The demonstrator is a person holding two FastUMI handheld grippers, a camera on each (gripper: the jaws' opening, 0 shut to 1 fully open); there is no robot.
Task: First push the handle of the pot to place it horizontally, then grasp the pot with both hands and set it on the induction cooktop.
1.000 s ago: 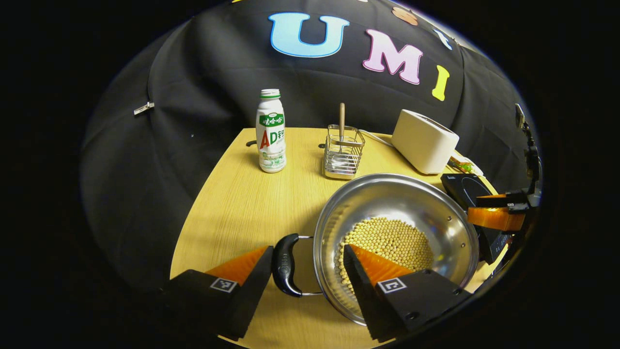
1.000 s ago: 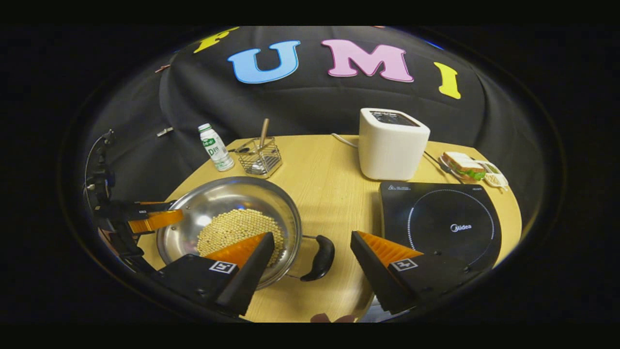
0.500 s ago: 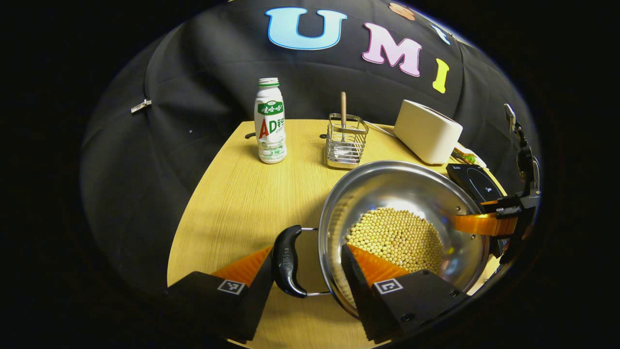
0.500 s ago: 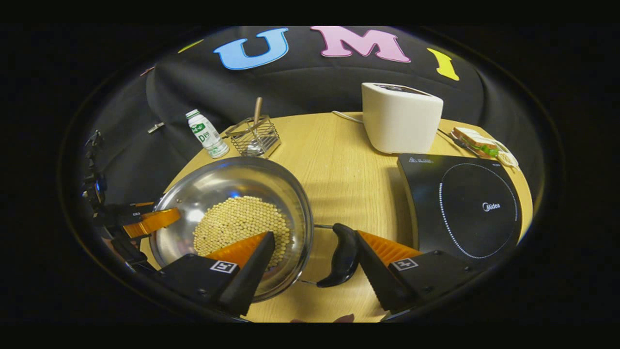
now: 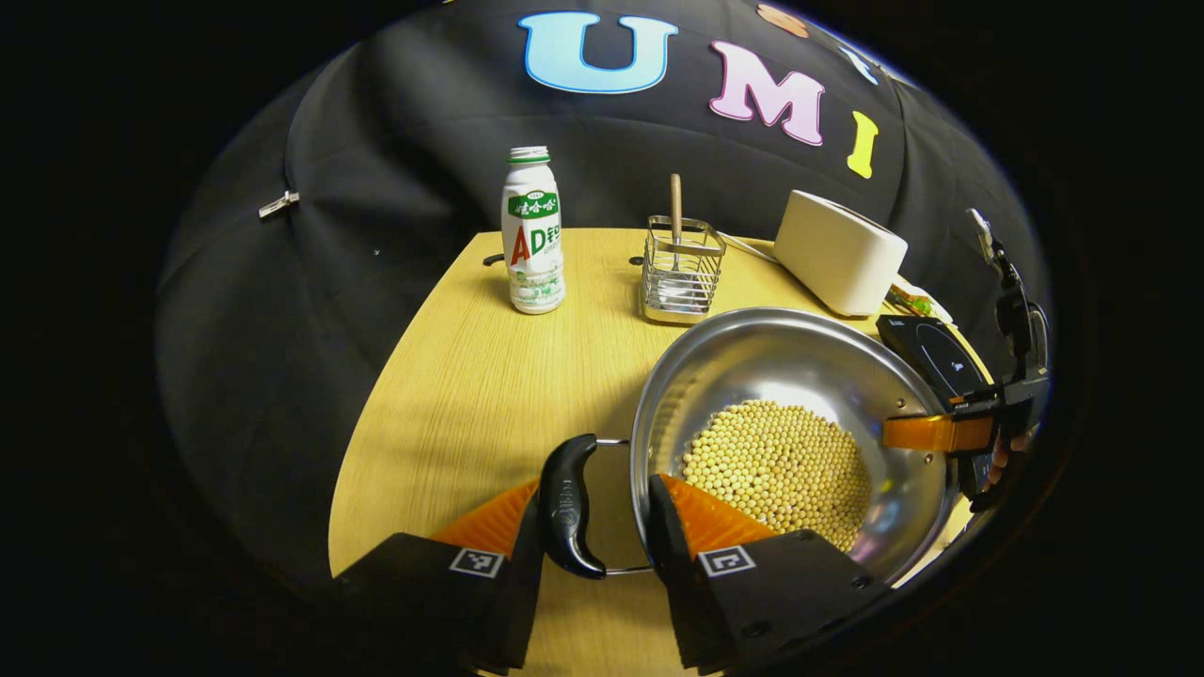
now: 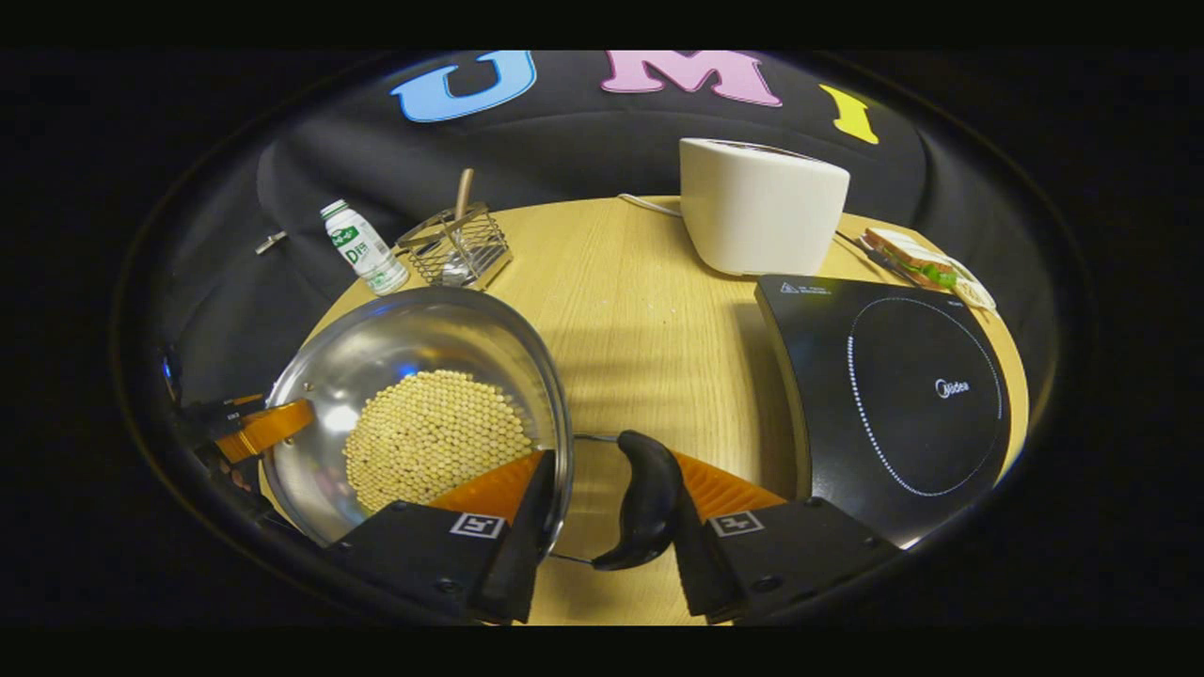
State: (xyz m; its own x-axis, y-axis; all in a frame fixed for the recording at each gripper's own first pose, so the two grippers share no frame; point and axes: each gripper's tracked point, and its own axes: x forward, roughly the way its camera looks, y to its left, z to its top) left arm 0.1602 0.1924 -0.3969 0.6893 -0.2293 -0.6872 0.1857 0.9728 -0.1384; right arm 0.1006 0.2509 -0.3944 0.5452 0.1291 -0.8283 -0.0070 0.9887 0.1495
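Beside the induction cooktop [image 6: 894, 385], with a strip of bare table [image 6: 649, 310] between them, the pot [image 6: 404, 343] stands on the wood with a layer of soybeans [image 5: 776, 465] in its bottom. It is not yet on the glass.

What changed in the last second is my grip. Both tools were spread wide, each straddling a handle with room to spare. Now both have narrowed. My left gripper [image 5: 594, 487] has one finger against the outside of the far handle [image 5: 564, 503], the one away from the cooktop, and the other just inside the pot wall. My right gripper [image 6: 611, 465] does the same on the near handle [image 6: 644, 508], the one facing the cooktop. From how the fingers sit, I judge each pair is clamped on the pot, squeezing handle and wall together. How hard they press I cannot tell.

That tells me the pushing step is done and the two-handed grasp is in place. I judge the lift and carry toward the cooktop come next.

Both handles lie flat, sticking out level from the rim on their wire loops. The line from handle to handle points at the cooktop. Each black grip runs crosswise to that line, along the rim. The pot mouth faces up and looks level.
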